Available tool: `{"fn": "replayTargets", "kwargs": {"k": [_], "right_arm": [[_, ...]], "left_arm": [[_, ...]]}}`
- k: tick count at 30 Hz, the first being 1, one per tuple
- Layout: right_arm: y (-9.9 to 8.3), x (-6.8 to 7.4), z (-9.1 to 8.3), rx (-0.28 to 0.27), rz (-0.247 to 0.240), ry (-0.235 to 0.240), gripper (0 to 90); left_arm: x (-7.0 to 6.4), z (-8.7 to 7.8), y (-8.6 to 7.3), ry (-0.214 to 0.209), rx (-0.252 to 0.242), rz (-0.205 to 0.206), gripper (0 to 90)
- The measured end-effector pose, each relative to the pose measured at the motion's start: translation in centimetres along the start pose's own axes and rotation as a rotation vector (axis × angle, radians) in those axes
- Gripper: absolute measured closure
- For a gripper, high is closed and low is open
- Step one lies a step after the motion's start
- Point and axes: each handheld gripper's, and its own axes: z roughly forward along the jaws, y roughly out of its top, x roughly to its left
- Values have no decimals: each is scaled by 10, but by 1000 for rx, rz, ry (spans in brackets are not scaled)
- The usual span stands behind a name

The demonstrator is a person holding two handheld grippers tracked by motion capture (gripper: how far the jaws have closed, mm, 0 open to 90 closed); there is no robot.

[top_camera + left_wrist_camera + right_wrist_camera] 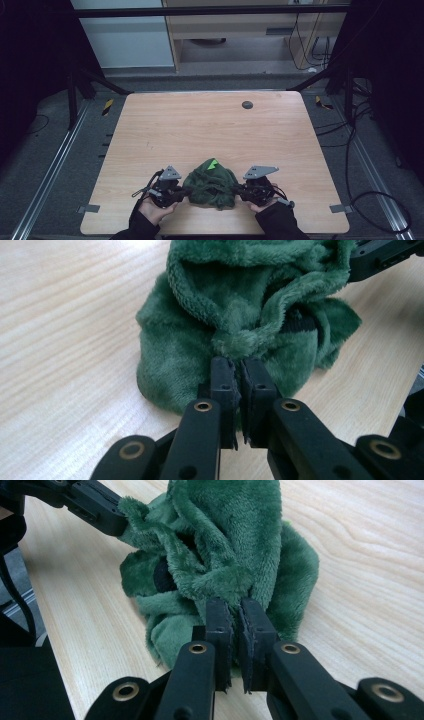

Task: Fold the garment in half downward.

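Two-point grip on green fleece cloth

The wooden table (210, 125) is supporting the bunched green fleece cloth (211, 184) at its near edge; the left gripper (181, 192) and right gripper (239, 190) are clamping opposite folds, probably for spreading it.

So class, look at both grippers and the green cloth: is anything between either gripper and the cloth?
Nothing visible. The left gripper and the right gripper are each shut on a fold of the cloth, one on each side, with only bare table around it.
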Motion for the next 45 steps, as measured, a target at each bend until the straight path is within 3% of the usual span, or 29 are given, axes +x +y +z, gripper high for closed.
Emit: {"fn": "replayTargets", "kwargs": {"k": [19,28,38,45], "right_arm": [[-13,3,9,57,-1,10,832],[-10,1,3,31,20,18,778],[-8,-3,-15,-26,45,6,735],[-4,-10,-26,-72,75,-21,743]], "left_arm": [[-5,13,-11,0,51,13,870],[-3,7,-9,2,14,-7,778],[3,-16,-9,20,-47,-23,697],[15,-25,-3,68,-92,-45,704]]}}
